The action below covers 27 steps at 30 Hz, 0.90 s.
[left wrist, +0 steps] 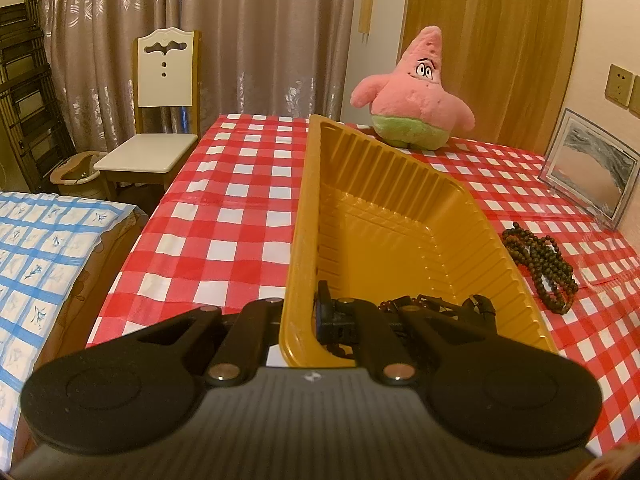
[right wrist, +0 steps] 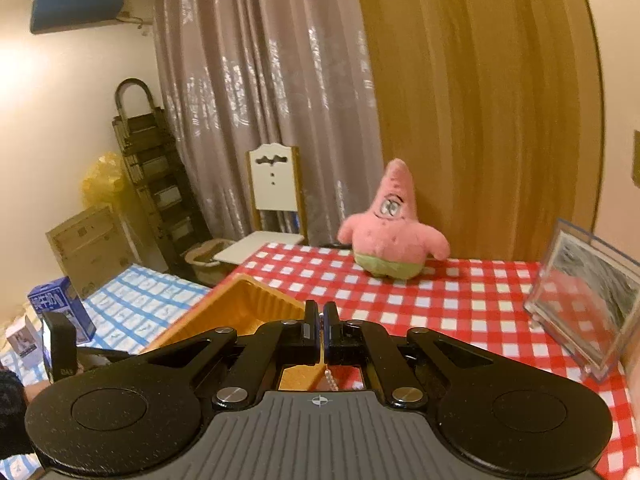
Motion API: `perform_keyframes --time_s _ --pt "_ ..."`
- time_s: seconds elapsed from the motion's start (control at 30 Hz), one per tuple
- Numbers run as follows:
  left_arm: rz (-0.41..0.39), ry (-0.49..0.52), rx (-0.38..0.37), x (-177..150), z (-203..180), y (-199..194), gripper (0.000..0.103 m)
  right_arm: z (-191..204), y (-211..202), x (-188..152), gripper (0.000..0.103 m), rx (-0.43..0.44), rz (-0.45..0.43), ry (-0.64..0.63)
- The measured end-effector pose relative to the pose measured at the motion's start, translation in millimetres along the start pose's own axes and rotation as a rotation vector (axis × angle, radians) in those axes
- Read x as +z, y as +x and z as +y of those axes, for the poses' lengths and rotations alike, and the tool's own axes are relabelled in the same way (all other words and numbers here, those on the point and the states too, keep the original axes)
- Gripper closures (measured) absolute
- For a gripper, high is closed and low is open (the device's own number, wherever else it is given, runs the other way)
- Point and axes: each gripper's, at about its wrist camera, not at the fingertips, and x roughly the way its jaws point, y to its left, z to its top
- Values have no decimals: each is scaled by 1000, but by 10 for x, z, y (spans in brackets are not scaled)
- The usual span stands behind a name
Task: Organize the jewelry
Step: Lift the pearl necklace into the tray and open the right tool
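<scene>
Pinching the yellow tray's (left wrist: 304, 216) near wall, the left claw (left wrist: 298, 320) steadies it; the right claw (right wrist: 321, 320), pinching a pearl chain (right wrist: 330, 380), needs lowering into the tray; a dark bead necklace (left wrist: 540, 264) waits at three o'clock on the bench (left wrist: 224, 208).

A mustard-yellow tray (left wrist: 400, 216) sits on red-and-white checked cloth (left wrist: 240, 208) beside dark brown beads (left wrist: 540, 260).

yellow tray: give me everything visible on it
The yellow tray is a shallow rectangular dish, plastic by the look, with ribbed sloping walls and a flat rim. It sits on the red-checked tablecloth, tilted up, its near rim clamped between the shut fingers of the left gripper. Dark beaded jewelry lies in its near end, partly hidden. A dark bead necklace lies just outside its right wall. The right wrist view shows its far corner.
</scene>
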Motion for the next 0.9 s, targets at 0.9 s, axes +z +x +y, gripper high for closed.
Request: perform_keyframes --time_s 0.9 --pt "-13 -7 -8 4 -10 -45 98 511 1627 -652 102 212 267 274"
